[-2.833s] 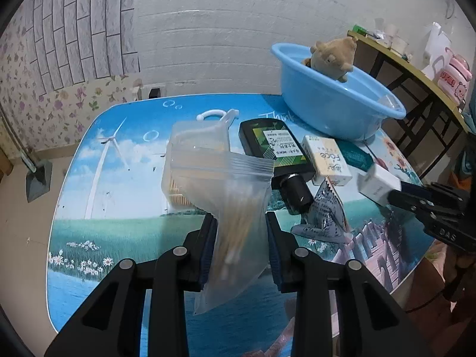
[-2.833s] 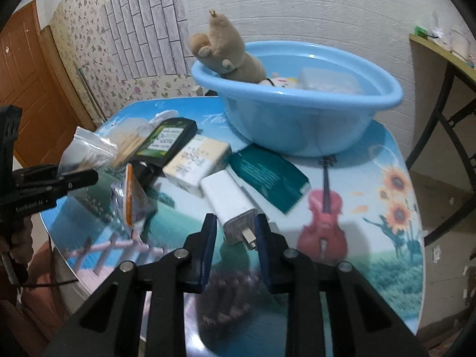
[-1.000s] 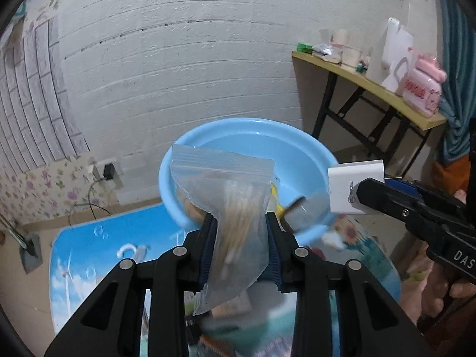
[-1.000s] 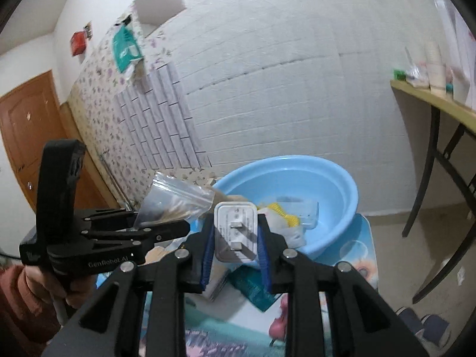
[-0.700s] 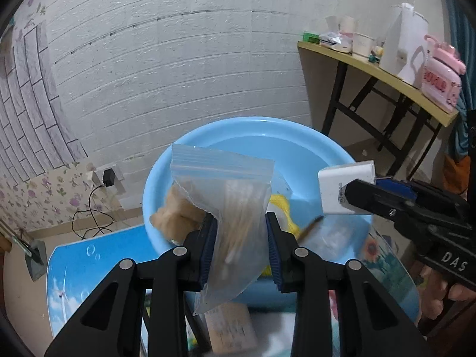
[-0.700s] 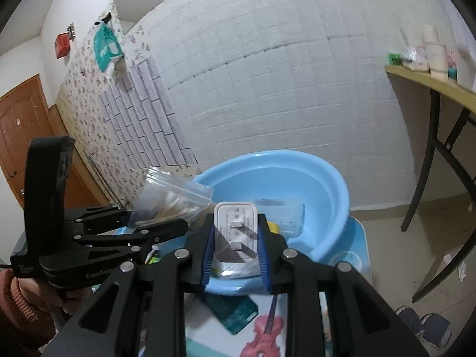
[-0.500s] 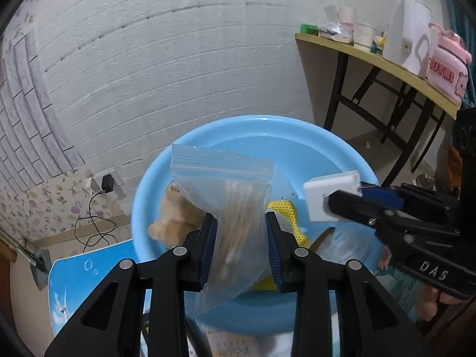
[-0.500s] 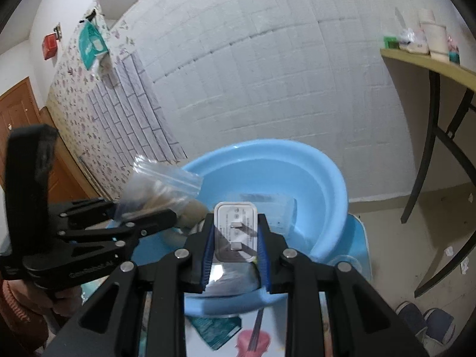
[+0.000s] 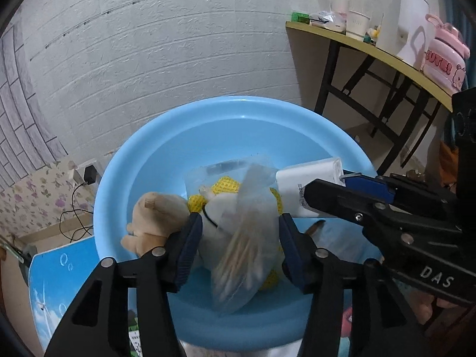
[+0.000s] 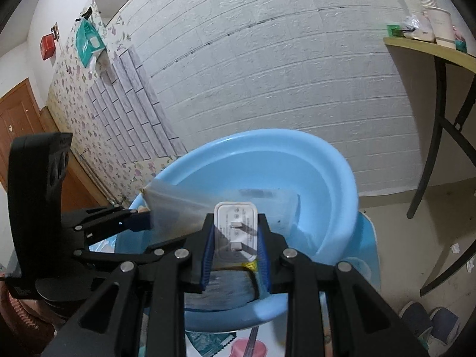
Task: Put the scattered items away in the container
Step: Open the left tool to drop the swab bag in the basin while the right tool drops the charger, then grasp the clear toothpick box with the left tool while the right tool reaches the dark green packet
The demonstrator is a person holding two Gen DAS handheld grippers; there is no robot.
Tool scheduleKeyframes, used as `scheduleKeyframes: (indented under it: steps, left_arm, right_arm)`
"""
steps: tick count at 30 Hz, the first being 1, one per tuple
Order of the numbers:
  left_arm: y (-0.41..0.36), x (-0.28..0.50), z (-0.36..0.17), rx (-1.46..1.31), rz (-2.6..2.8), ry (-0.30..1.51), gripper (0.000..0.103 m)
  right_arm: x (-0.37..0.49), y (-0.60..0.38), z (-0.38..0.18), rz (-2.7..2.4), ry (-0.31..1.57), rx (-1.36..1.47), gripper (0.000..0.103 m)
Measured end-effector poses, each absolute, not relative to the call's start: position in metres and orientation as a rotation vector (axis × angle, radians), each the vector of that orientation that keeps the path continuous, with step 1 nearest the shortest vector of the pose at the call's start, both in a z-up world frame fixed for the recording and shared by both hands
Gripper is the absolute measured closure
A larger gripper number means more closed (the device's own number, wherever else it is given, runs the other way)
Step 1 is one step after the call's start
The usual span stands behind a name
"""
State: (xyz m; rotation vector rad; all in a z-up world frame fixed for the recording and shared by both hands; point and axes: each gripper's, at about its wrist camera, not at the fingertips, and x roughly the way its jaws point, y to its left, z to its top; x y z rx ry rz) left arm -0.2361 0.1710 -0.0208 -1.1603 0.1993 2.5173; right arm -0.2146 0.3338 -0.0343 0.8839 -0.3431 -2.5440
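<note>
Blue plastic basin (image 9: 142, 160) filling up on the printed table (image 9: 56, 270): left gripper (image 9: 239, 244) opening its jaws over it, clear zip bag (image 9: 244, 238) between the pads and no longer pinched, dropping onto a plush bear (image 9: 154, 217). Right gripper (image 10: 235, 245) clenching a white charger (image 10: 236, 232) above the basin.

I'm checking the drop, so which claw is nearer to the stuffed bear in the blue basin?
Left. The left claw hangs over the blue basin with one finger right beside the stuffed bear, its jaws opening around the plastic bag. The right claw, clamping the white charger, sits on the far side.
</note>
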Motion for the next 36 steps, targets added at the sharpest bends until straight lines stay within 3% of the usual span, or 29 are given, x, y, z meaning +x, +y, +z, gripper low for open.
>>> scheduleKeyframes:
  steps: [8,15,24,36]
  left_arm:
    - [0.154,-0.211,-0.019,-1.138,2.541,0.085,0.041]
    - [0.148,-0.195,-0.013,-1.087,2.567,0.122,0.034]
    - [0.11,-0.173,-0.001,-1.055,2.616,0.035,0.032]
    - [0.023,-0.129,-0.027,-1.146,2.73,-0.084,0.03]
  right_arm:
    - [-0.205,0.332,-0.033,-2.565,-0.36,0.875,0.075]
    - [-0.194,0.327,-0.029,-2.595,-0.332,0.895,0.072]
    - [-0.169,0.329,-0.023,-2.622,-0.312,0.908,0.071]
    - [-0.132,0.328,-0.023,-2.67,-0.267,0.953,0.071]
